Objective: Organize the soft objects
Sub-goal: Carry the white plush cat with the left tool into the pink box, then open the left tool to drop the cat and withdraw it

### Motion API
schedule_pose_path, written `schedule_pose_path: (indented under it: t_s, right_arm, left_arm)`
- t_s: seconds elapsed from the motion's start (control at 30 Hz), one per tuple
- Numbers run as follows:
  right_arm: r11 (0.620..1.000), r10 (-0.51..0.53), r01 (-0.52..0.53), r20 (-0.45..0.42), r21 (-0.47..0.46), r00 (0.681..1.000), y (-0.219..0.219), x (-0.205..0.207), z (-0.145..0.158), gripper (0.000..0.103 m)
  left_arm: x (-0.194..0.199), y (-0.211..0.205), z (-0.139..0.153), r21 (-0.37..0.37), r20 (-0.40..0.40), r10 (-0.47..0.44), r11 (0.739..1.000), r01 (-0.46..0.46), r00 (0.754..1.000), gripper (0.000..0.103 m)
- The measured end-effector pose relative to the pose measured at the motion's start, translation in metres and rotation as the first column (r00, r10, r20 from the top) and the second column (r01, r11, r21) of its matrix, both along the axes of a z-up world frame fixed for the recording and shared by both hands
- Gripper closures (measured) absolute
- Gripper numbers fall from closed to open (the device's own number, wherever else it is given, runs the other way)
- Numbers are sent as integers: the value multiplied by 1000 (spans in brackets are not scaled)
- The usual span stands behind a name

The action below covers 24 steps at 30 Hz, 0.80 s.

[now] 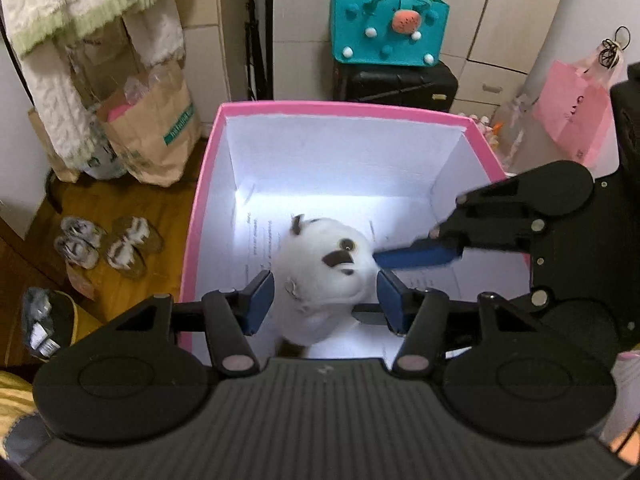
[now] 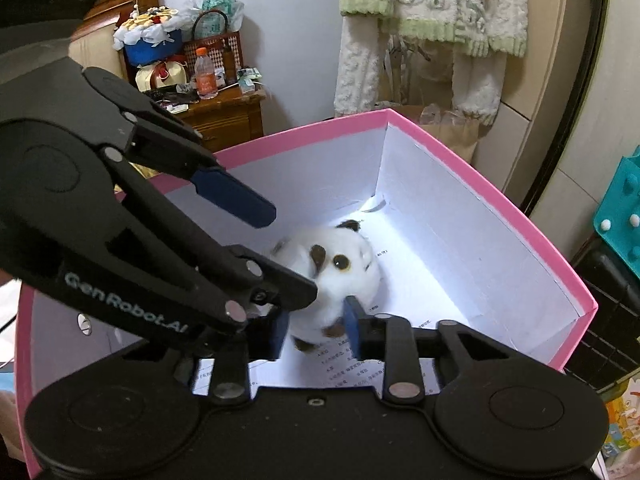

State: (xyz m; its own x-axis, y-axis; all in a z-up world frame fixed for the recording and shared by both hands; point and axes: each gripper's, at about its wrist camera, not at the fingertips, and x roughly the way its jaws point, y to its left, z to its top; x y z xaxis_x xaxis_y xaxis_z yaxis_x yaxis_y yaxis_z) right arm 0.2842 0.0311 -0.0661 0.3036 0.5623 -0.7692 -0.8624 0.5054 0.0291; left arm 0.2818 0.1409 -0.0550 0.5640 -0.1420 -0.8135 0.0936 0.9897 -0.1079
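A white plush toy [image 1: 324,276] with dark patches lies on the printed paper lining the floor of the pink box [image 1: 200,216]. The left gripper [image 1: 326,296] reaches into the box, its blue pads spread wide on either side of the toy. The right gripper [image 2: 316,328] also brackets the toy, jaws parted; whether its pads press the fur I cannot tell

1. A wooden floor [image 1: 116,200] is showing at left, with slippers [image 1: 108,246] lying on it.
2. Paper bags [image 1: 160,136] are leaning against a pale wall [image 1: 304,20].
3. A teal bag [image 1: 390,26] is sitting on a black suitcase [image 1: 400,84].
4. A cluttered wooden nightstand [image 2: 228,116] is standing by the white wall [image 2: 288,20].
5. Fleecy clothes [image 2: 432,12] are hanging nearby.
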Motion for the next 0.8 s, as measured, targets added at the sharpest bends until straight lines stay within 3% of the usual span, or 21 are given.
schedule_pose_path:
  t_s: [0.33,0.57,0.8]
  right_arm:
    - [998,-53,52,19,22,998,-12,-12,9,71]
    - [980,-164,166,-25,109,986,-47,-36,35,70]
    - [963,-218,224,-57,147,974,-75,-71,57,69]
  left_arm:
    - [-9,-1,8,24,76,10,1000,-12,997,46]
    - [-45,5,29,-7,134,-18,1000,19,991,38]
    - [-80,-4,45,23,166,-70,997,67,984,34]
